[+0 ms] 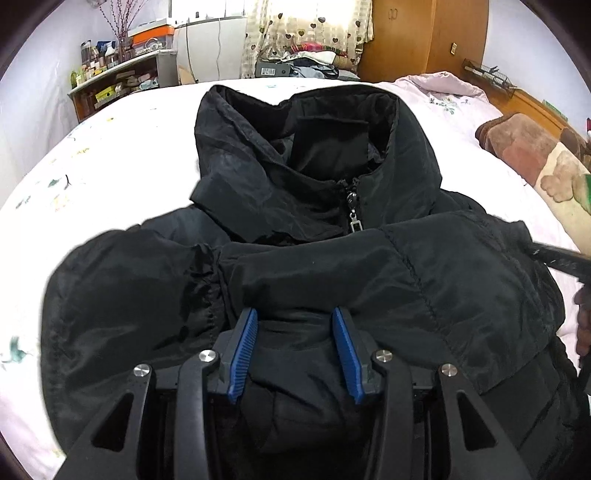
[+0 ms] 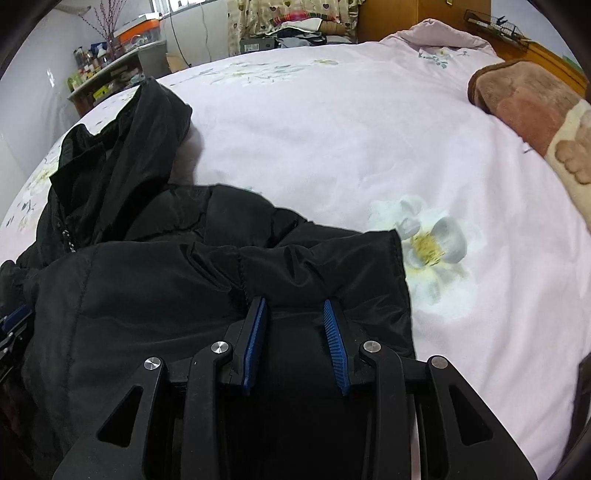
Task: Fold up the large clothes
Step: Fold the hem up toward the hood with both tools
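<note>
A black padded jacket (image 1: 314,192) lies face up on the bed, zipper pull (image 1: 354,221) at the chest and hood (image 1: 295,122) towards the far side. My left gripper (image 1: 295,312) is shut on a thick fold of the jacket's lower part, which bulges between the blue pads (image 1: 245,354). In the right wrist view the jacket (image 2: 147,280) fills the left half. My right gripper (image 2: 295,302) is shut on a bunched fold near the jacket's right edge, and the cloth hides its fingertips.
The bed (image 2: 332,129) has a pale pink floral cover (image 1: 92,155). A brown blanket (image 2: 528,107) lies at its right side. Beyond the bed stand a cluttered shelf (image 1: 118,77), a pile of clothes (image 1: 314,59) and a wooden wardrobe (image 1: 424,33).
</note>
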`<state>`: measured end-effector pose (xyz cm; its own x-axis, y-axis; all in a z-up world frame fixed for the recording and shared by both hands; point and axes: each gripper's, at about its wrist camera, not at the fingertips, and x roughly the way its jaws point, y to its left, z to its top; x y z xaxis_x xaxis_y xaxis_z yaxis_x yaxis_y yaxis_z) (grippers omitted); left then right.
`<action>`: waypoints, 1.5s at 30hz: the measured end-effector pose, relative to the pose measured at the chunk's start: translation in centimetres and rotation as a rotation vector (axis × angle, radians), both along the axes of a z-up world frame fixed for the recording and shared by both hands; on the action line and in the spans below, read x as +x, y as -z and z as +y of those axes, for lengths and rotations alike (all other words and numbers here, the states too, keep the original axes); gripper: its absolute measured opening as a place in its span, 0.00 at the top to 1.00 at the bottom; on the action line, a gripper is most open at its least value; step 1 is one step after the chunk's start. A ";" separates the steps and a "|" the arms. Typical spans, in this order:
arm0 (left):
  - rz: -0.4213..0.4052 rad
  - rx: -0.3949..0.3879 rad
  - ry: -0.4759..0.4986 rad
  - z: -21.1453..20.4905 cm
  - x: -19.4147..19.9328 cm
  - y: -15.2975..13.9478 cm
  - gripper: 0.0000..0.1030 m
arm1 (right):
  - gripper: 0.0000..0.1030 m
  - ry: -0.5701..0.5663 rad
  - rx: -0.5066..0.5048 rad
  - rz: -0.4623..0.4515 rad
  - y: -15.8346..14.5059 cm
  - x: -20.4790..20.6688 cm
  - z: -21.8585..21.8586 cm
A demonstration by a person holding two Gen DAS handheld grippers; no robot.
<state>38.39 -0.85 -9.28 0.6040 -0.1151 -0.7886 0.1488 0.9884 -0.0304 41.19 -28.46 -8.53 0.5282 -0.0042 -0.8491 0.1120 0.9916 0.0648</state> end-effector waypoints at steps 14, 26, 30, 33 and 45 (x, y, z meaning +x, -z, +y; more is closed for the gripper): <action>0.014 -0.008 -0.005 1.1 -3.3 0.7 0.53 | 0.68 -0.054 0.029 0.033 1.4 -5.9 2.0; -0.026 0.010 -0.134 6.4 -0.8 -2.5 0.54 | 0.68 -0.067 0.019 -0.056 -3.1 -2.7 2.8; 0.002 0.050 -0.124 6.8 0.3 -0.4 0.54 | 0.68 -0.074 0.006 0.025 -0.5 0.5 3.9; -0.003 0.086 -0.106 6.2 0.1 -0.6 0.54 | 0.68 -0.079 -0.029 0.036 0.2 0.9 4.5; 0.010 -0.007 -0.167 9.2 -3.8 -1.3 0.54 | 0.68 -0.202 0.068 -0.025 -2.4 -4.7 10.0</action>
